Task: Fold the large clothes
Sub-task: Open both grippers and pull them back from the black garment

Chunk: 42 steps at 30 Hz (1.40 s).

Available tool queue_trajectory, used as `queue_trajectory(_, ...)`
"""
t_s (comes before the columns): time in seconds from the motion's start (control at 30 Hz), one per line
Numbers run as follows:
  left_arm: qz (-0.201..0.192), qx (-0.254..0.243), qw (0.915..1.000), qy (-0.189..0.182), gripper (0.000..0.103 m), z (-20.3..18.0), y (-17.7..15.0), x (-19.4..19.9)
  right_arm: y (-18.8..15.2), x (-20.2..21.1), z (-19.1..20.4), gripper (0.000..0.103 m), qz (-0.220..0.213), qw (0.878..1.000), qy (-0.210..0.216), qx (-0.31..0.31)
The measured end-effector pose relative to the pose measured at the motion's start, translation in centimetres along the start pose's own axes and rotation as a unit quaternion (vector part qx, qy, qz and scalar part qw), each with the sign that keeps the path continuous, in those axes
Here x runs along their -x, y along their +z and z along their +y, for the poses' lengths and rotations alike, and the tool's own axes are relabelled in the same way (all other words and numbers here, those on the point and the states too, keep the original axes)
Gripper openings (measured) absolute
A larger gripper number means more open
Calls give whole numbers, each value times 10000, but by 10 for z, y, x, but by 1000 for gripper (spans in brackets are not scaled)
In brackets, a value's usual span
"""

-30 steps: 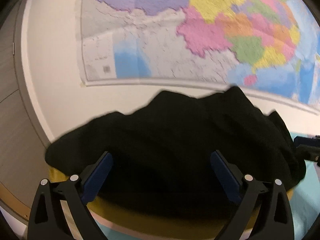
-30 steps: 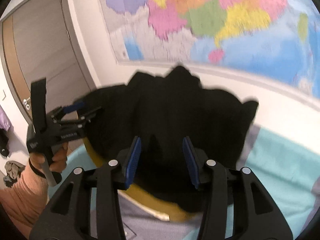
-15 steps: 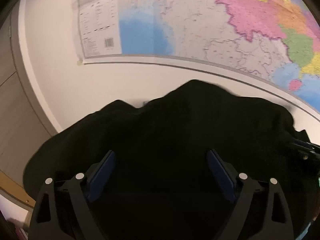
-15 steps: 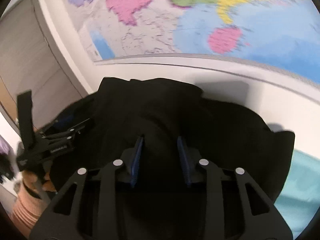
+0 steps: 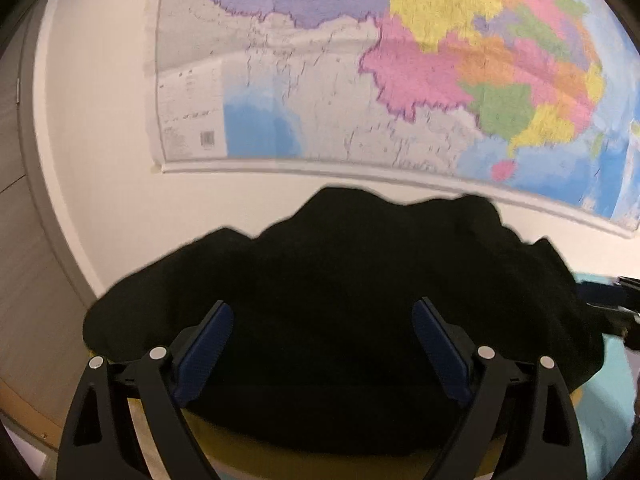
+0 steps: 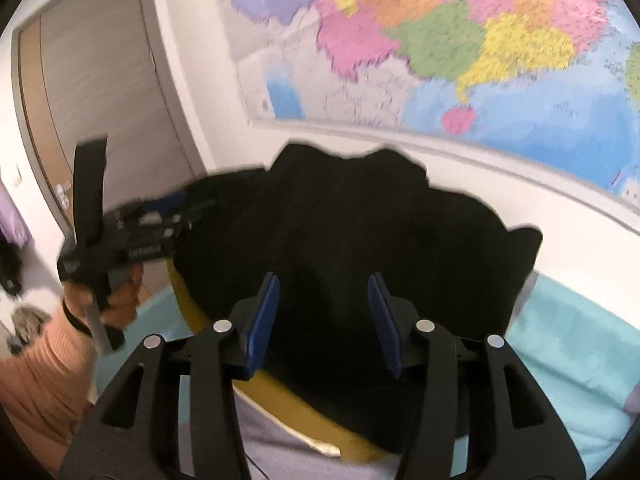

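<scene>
- Behind my work, a coloured wall map (image 5: 400, 60) hangs over a teal bed (image 6: 568, 344).
- Black garment (image 5: 340, 300) lies heaped on it.
- My left tongs (image 5: 322, 344) gape wide, gripping nothing.
- My right tongs (image 6: 323, 316) are opening, pads clear of the cloth.

A large coloured wall map (image 5: 400, 72) fills the upper right of both views on a white wall (image 5: 92, 120). A grey-framed door (image 6: 80, 92) stands at upper left. Turquoise bedding (image 6: 568, 352) lies at lower right, a yellow cushion (image 6: 288, 404) at lower centre.
</scene>
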<state>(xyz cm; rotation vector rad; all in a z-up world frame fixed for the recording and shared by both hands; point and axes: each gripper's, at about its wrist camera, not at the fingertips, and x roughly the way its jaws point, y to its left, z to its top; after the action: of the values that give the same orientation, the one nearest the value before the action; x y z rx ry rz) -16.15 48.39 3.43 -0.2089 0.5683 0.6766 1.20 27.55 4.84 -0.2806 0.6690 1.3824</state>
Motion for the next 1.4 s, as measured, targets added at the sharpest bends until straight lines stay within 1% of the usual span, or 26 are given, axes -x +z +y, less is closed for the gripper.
queue_trajectory(0.03,56,8,10000,-31,88,-1,-2,-4,-6,-5,3,46,125,9999,-64,77)
queue_trajectory(0.1,102,62,9999,31,89,-1,-8,-9,-15,-13,8,46,301,9993,-168,148)
queue_trajectory(0.23,52,187,9998,104,89,1,-14,-2,-16,-12,14,51,158,9995,-262,61)
queue_trajectory(0.3,-14,263,9996,113,89,0,-19,8,-17,-2,19,54,27,9997,-245,65)
queue_trajectory(0.4,-144,252,9995,144,90,-4,-28,23,-22,9,26,55,-89,9997,-216,119)
queue_trajectory(0.47,-168,223,9996,49,90,-9,-36,31,-27,11,28,55,-79,9996,-248,136)
queue_trajectory(0.53,-158,87,9998,-85,90,-14,-42,32,-33,5,27,55,78,9998,-171,116)
queue_trajectory(0.6,3,104,9999,-125,90,-14,-48,24,-39,-6,23,56,279,9996,-98,-1)
queue_trajectory(0.67,85,262,9994,-201,91,-10,-48,21,-42,-9,21,56,243,9996,-76,-77)
queue_trajectory(0.73,42,360,9992,-192,91,-9,-48,28,-43,-5,22,58,176,9997,-48,-178)
queue_trajectory(0.83,-51,293,9995,-45,91,-14,-50,38,-45,2,27,60,107,9998,-71,-173)
queue_trajectory(0.87,-56,278,9995,-122,91,-17,-52,43,-46,5,29,60,75,9998,-59,-175)
queue_trajectory(0.93,-60,314,9995,-53,92,-21,-56,50,-48,9,33,60,29,9998,-101,-161)
queue_trajectory(1.03,-83,355,9993,-50,95,-27,-64,60,-52,16,36,60,-26,9998,-67,-202)
queue_trajectory(1.1,-59,394,9991,-118,96,-30,-70,67,-55,22,39,62,-82,9998,-66,-189)
queue_trajectory(1.2,-35,404,9991,-76,96,-35,-77,74,-60,33,46,67,-219,9996,-171,-100)
queue_trajectory(1.27,-22,427,9991,-30,96,-37,-81,79,-63,38,50,76,-222,9996,-110,-95)
queue_trajectory(1.33,4,445,9990,13,96,-39,-83,83,-66,44,54,77,-294,9995,-116,-76)
queue_trajectory(1.4,-4,429,9991,46,96,-42,-86,89,-69,48,58,82,-321,9994,-126,-35)
